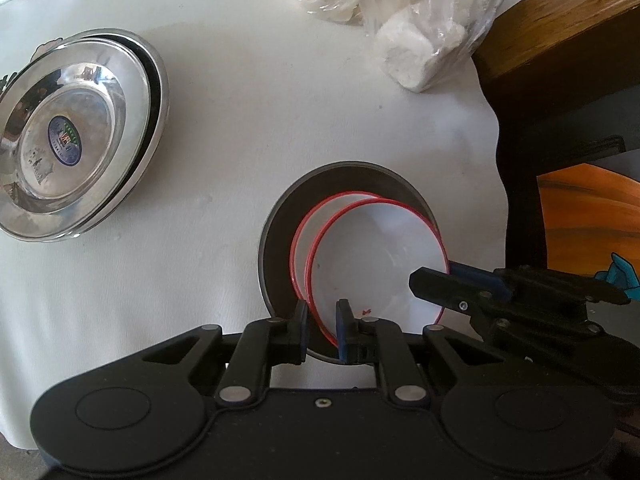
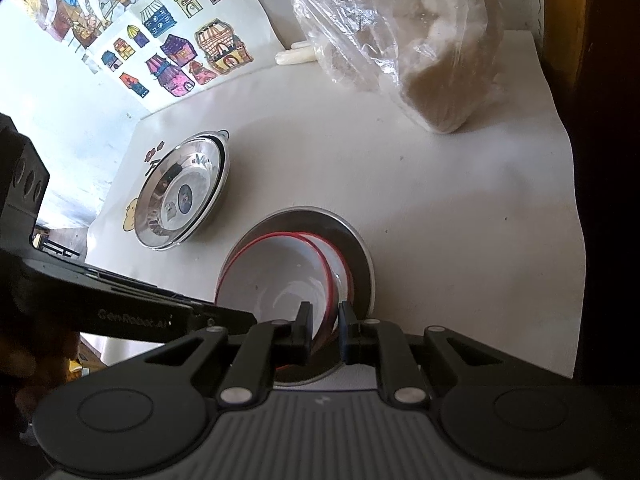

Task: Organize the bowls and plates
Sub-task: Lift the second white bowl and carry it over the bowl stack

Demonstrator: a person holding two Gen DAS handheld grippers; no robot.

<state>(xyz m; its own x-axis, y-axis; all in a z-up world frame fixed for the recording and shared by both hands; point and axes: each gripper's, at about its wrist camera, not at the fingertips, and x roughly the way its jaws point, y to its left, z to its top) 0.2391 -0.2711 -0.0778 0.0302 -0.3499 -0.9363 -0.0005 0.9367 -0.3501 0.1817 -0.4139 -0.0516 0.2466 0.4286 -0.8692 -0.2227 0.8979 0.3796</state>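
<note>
White cloth covers the bench; near its right edge both my tools pinch the upper red-rimmed bowl [image 1: 380, 256], left tool [image 1: 323, 320] and right tool [image 2: 325, 322] nearly closed on the rim. Uneven lifting could drag the nested bowl [image 1: 298, 248] or grey plate [image 1: 276, 240].

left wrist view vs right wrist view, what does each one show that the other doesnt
Only the left wrist view shows the orange painted surface off the table's right edge. Only the right wrist view shows the sheet of colored house drawings and the white stick by the plastic bag. Both show the steel plates, the dark plate carrying two red-rimmed bowls, and both grippers, left and right, straddling a bowl rim.
</note>
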